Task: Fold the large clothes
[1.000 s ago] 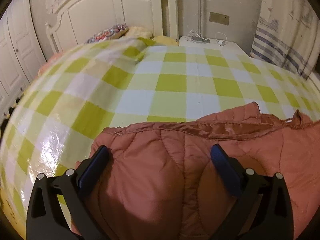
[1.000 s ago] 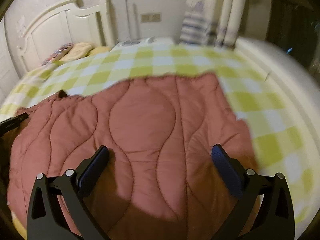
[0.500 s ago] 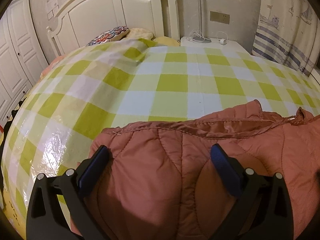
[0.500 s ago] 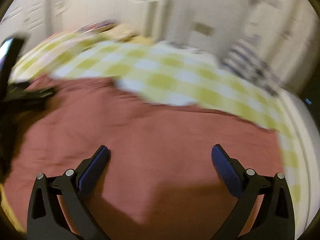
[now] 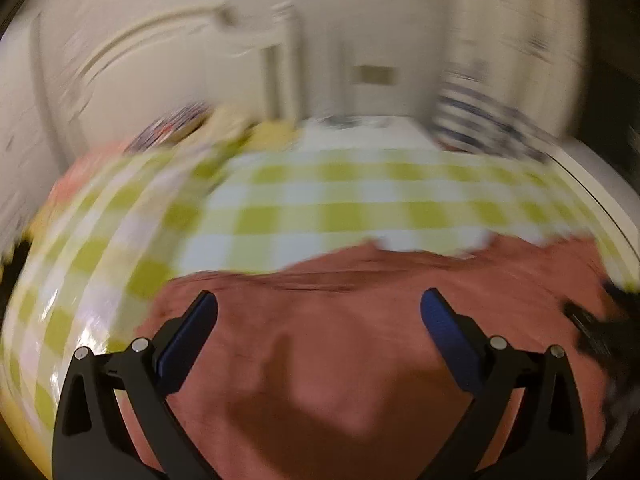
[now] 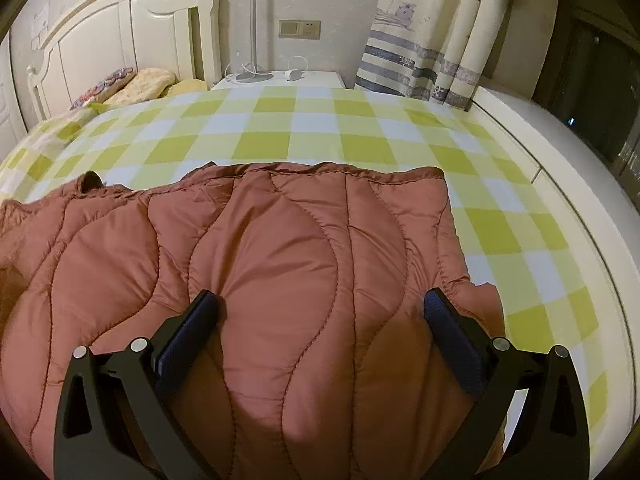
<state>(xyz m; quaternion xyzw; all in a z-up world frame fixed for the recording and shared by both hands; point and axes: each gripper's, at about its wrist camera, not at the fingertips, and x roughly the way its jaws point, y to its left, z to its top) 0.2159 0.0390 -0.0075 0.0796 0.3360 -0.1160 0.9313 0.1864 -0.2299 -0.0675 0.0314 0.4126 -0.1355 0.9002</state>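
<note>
Nearest the right wrist camera, the right gripper (image 6: 318, 312) stands with its jaws spread wide, 1 finger on each side of a raised quilted panel of the jacket (image 6: 256, 264). Both pads appear to press into the padding, but nothing is clamped between them. This stance suits flattening or pinning the bulk before a fold, since thick filling tends to spring back.

Nearest the left wrist camera, the left gripper (image 5: 318, 312) is likewise spread wide and holds nothing. Its view is heavily blurred, so contact with the jacket (image 5: 360, 352) cannot be confirmed. A dark shape at the right edge of that view is probably the other tool, but it is too smeared to tell.

Beyond the grippers, the jacket lies spread on the bed (image 6: 360, 128), its far hem roughly straight across the checked sheet. Its right side edge falls near the bed's right border; its left part bunches toward a small raised tab (image 6: 90, 180). Laying it flat and wide gives clear edges for grasping.

Farther back are pillows (image 6: 132, 84) against the headboard (image 6: 108, 36), a nightstand (image 6: 280, 80) with cables, and a striped curtain (image 6: 420, 60).

Judgement: folding is at an early stage; no fold is visible yet.
</note>
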